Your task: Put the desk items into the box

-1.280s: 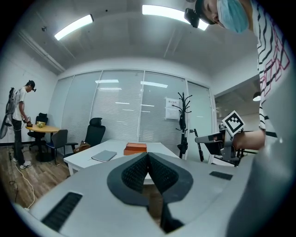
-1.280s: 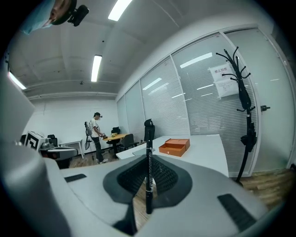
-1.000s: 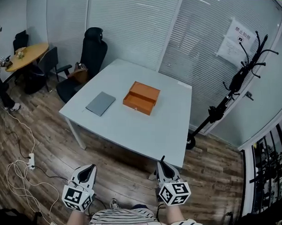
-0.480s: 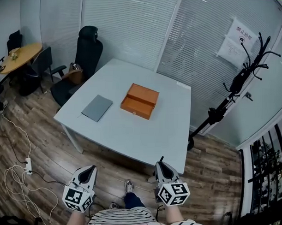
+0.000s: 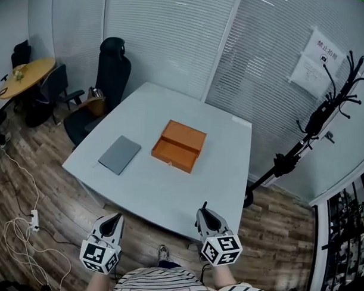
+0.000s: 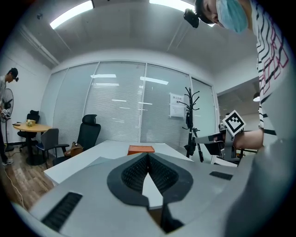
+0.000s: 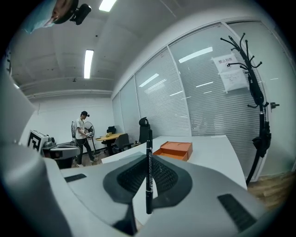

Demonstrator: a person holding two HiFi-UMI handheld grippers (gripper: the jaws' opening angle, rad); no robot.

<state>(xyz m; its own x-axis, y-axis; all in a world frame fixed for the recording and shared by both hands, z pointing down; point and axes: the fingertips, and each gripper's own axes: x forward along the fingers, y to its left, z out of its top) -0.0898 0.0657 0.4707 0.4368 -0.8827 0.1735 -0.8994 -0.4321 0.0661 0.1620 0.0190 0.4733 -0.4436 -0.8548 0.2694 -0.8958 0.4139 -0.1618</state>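
Note:
An open orange box (image 5: pixel 178 145) sits near the middle of the white table (image 5: pixel 223 173), with a flat grey notebook (image 5: pixel 119 154) to its left. Both grippers hang short of the table's near edge, over the wooden floor. My left gripper (image 5: pixel 111 222) is shut with nothing between its jaws (image 6: pixel 148 156). My right gripper (image 5: pixel 204 213) is shut on a black marker (image 7: pixel 149 171), which stands upright between the pads. From the right gripper view the orange box (image 7: pixel 175 150) lies ahead on the table; from the left gripper view the box (image 6: pixel 141 149) is small and far off.
A black office chair (image 5: pixel 111 71) stands at the table's far left corner. A black coat stand (image 5: pixel 317 126) rises at the right by the glass wall. Cables and a power strip (image 5: pixel 24 223) lie on the floor at left. A round wooden table (image 5: pixel 23 77) is far left.
The view has moved forward, so the table sits closer and lower in the head view. Both grippers keep their places and states; the marker stays in the right one.

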